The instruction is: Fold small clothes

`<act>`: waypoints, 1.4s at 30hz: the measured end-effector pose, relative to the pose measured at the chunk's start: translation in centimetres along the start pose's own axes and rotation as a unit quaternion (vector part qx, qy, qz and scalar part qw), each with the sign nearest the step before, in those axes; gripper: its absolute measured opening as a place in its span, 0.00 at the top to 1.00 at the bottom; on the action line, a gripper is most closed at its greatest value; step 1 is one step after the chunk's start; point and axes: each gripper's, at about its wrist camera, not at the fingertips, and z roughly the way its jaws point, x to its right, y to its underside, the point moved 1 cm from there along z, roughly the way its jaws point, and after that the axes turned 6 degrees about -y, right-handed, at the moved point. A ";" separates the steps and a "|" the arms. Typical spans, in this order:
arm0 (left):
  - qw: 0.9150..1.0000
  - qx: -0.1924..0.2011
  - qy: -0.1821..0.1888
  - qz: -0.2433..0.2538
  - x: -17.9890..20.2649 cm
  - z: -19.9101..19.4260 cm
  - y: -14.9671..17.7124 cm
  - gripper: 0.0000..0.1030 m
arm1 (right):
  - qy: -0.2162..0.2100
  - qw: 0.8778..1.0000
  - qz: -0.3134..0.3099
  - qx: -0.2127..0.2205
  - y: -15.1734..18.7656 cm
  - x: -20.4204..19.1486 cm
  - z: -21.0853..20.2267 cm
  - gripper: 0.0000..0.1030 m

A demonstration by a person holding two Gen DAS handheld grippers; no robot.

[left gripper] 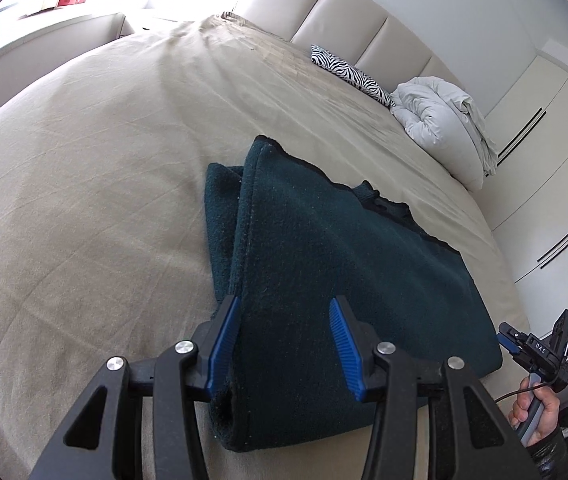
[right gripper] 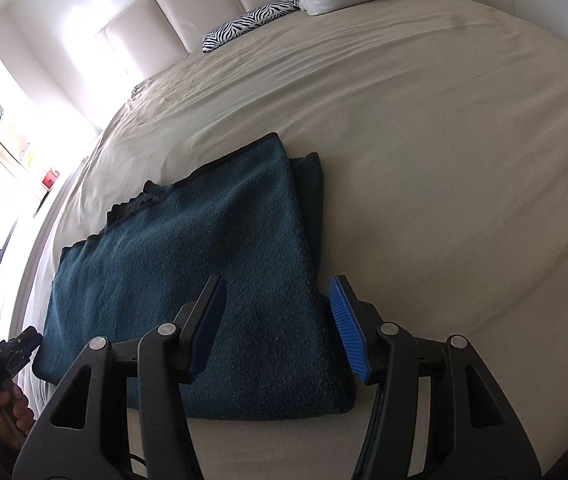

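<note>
Left wrist view — folded teal garment (left gripper: 324, 272) lies lengthwise toward the headboard (left gripper: 344, 12).

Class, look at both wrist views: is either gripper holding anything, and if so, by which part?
Nothing is held. The left gripper and right gripper both stand open over the near edge of the folded dark green garment.

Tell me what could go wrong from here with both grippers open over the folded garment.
1. The dark teal fleece garment shows an under-layer sticking out along one folded edge; a pinch there may catch only the top layer.
2. The left gripper and right gripper sit at opposite ends; uneven lifting could undo the fold on the beige bedsheet.
</note>
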 end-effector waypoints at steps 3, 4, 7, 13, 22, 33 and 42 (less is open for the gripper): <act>1.000 -0.001 -0.017 0.008 -0.1 0.1 0.5 0.52 | 0.008 1.000 -0.010 -0.001 0.2 -0.2 -0.3 0.49; 1.000 -0.004 -0.016 0.007 -0.3 0.2 0.7 0.53 | 0.010 1.000 -0.010 -0.001 0.3 -0.2 -0.4 0.49; 1.000 -0.003 -0.027 0.011 -0.6 0.2 0.9 0.70 | 0.019 1.000 -0.011 0.001 0.1 -0.2 -0.6 0.49; 0.999 -0.007 -0.036 0.027 -0.7 0.1 1.2 0.88 | 0.036 0.999 -0.023 -0.016 0.4 -0.3 0.2 0.49; 0.999 0.002 -0.031 0.021 -0.7 -0.9 1.9 0.91 | 0.032 0.998 -0.042 -0.029 0.8 -0.7 0.4 0.49; 0.999 -0.005 -0.041 0.014 -1.6 -0.2 3.4 0.90 | 0.037 0.998 -0.038 -0.037 1.6 0.4 0.3 0.49; 0.999 -0.005 -0.046 0.014 -1.3 0.1 3.4 0.86 | 0.043 0.998 -0.038 -0.032 2.0 0.7 -0.3 0.65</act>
